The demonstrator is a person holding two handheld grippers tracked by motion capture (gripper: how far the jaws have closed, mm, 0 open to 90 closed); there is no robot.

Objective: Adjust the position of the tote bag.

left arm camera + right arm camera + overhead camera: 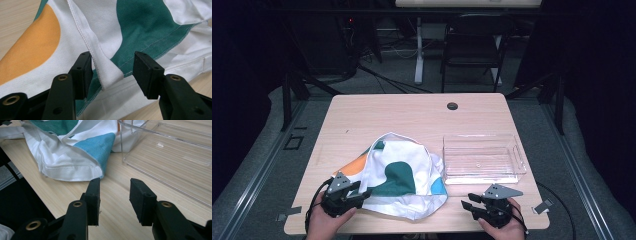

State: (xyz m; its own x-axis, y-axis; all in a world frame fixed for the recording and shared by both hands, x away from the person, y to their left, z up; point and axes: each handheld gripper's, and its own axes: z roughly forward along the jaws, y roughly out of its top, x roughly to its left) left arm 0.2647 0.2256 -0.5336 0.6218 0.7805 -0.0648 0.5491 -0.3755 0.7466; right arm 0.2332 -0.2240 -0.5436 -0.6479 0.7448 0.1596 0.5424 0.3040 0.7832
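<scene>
White hem fold (106, 72) between parted left tongs (111, 72); right tongs (113, 200) parted, empty.

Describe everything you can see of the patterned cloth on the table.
The cloth is a white woven-looking fabric printed with large dark green, orange and light blue shapes, with stitched hems along its edges. It lies crumpled and partly folded over itself on the near half of the wooden table, its right side up against the clear plastic bin. The left claw stands open around a folded hem corner, jaws not yet closed on it. The right claw is open over bare table, apart from the cloth's blue corner.
</scene>
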